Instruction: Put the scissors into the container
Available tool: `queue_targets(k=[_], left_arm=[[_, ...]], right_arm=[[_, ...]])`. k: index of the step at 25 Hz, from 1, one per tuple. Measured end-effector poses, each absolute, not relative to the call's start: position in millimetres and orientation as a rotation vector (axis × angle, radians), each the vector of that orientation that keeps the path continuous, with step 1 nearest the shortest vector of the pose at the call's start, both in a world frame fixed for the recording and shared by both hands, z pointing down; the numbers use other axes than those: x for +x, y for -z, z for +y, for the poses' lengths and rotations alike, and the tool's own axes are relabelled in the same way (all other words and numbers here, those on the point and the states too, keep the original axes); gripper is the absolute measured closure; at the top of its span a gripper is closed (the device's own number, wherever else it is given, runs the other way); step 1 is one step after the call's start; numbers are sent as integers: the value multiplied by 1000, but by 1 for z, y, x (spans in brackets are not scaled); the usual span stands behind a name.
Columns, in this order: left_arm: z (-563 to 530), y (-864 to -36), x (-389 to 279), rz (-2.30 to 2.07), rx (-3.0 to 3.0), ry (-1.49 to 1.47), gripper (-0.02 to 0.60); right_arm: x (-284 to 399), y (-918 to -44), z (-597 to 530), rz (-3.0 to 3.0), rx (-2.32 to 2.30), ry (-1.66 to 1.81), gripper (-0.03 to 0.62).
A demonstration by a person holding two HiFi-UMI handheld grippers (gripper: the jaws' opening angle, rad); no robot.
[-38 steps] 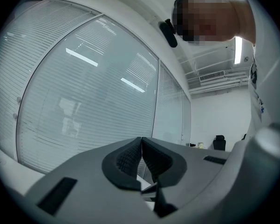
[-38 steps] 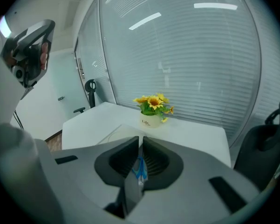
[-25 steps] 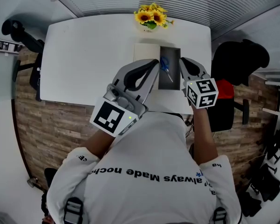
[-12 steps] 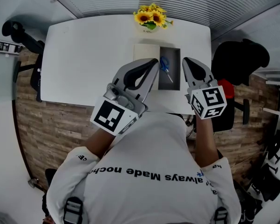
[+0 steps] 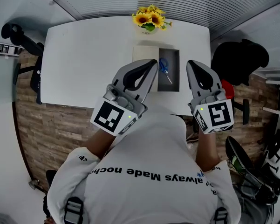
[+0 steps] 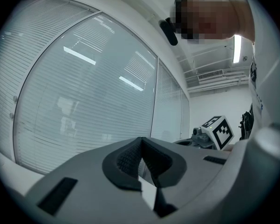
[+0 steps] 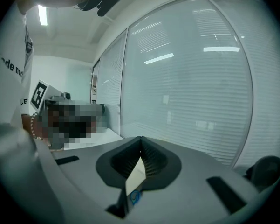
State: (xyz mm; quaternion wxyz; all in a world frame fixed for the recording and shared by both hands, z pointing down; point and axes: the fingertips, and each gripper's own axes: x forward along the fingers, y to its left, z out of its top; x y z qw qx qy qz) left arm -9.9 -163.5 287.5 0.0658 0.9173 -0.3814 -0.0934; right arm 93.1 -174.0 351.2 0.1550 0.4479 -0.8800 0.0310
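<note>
Grey left tool (image 5: 153,62) and right tool (image 5: 190,64) are closed, empty; scissors (image 5: 165,68) in container (image 5: 173,82).

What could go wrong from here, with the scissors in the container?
1. The left gripper and right gripper, both shut and empty, hover near the container. A careless sweep could knock it, and it sits toward the table's near edge.
2. The scissors lie slanted inside, so a bump might shift them.
3. The sunflowers stand just behind, and a forward reach could tip them.
</note>
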Motion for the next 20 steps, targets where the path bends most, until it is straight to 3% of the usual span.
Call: queue_targets(k=[20], left_arm=[[-164, -285, -7, -1147, 2778, 284, 563]], right_arm=[[93, -303, -145, -2566, 1309, 15, 588]])
